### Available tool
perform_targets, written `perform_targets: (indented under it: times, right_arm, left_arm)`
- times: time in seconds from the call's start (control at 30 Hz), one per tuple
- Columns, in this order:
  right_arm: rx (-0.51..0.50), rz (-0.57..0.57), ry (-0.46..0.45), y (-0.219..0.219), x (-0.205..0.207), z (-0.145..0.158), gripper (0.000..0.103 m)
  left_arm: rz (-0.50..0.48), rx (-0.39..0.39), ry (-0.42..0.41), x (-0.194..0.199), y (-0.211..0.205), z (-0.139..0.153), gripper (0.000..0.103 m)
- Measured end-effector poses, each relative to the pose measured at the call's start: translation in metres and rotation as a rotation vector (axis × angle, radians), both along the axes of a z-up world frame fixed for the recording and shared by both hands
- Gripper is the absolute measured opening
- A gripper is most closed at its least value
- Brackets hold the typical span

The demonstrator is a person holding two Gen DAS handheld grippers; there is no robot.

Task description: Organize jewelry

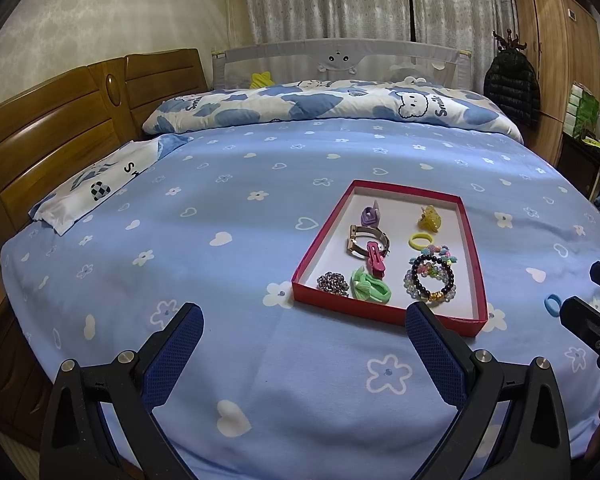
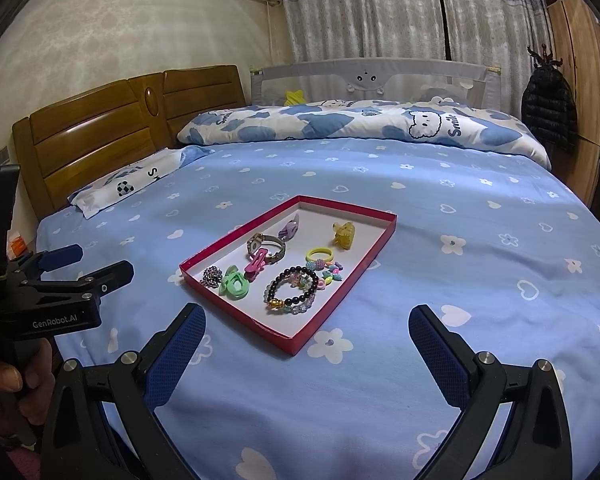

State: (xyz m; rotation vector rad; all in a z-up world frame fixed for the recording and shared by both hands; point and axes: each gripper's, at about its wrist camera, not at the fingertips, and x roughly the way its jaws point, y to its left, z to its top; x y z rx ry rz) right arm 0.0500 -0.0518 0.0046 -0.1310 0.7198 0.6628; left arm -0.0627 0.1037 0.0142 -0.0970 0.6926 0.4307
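Blue flowered bedding covers the bed (image 1: 228, 200) that fills both of my views, with a wooden headboard (image 1: 52, 136) on the left and drawn curtains (image 2: 400, 12) behind. On the sheet sits a shallow red tray (image 1: 474, 264), and all the jewelry I can see but one piece lies inside it: a watch (image 1: 366, 240), a pink hair clip (image 1: 374, 258), a green hair tie (image 1: 370, 290), a dark beaded bracelet (image 1: 434, 280) over paler beads, a yellow ring band (image 1: 421, 239) and a yellow claw clip (image 1: 430, 218). One small chain-like heap (image 1: 332, 283) near the tray's front corner is too fine for me to identify. A blue hair ring (image 1: 551, 303) lies on the sheet to the right of the tray, near the right gripper's tips. My left gripper (image 1: 304, 318) is spread wide and empty above the sheet, its right finger overlapping the tray's near edge. My right gripper (image 2: 306, 320) is likewise spread and empty. Part of a hand (image 2: 4, 384) shows at the frame edge, cut off.
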Motion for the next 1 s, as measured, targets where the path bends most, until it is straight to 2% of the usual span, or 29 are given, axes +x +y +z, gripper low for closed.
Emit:
perform_targets:
  times: [1.0]
  right_arm:
    - [-0.001,0.001,-0.002,0.0013,-0.0008,0.0003,0.102]
  left_arm:
    - [0.000,0.002,-0.002,-0.0008,0.0004,-0.0003,0.102]
